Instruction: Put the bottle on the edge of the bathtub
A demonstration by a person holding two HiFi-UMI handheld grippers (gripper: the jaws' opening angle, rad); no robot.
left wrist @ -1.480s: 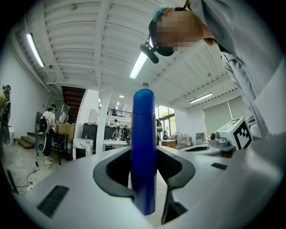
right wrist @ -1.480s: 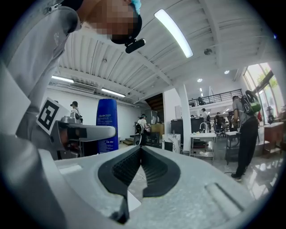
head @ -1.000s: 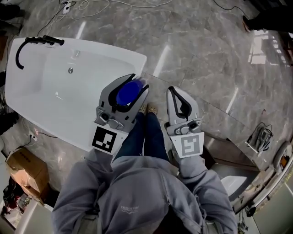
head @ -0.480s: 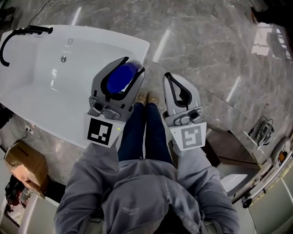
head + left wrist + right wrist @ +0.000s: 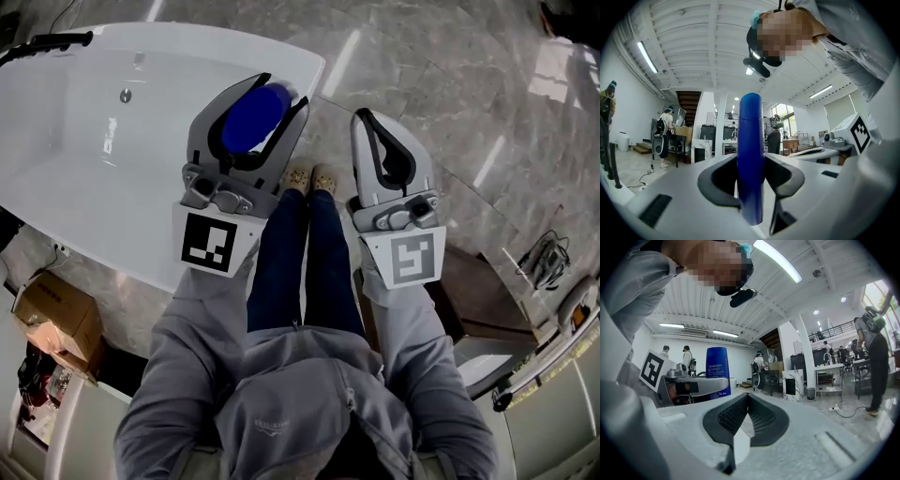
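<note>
— Where's the blue bottle?
— Clamped in the left claw, held over the corner of the bathtub.
— And the right claw?
— Pressed together, empty, beside it above the floor.

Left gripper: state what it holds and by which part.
The left gripper is shut on the blue bottle, its jaws pressing the two sides of the bottle's body. The right gripper holds nothing.

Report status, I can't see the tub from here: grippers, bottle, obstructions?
Left gripper shut on blue bottle, near bathtub corner, not set down. Right gripper shut, empty. Nothing seen on that rim.
</note>
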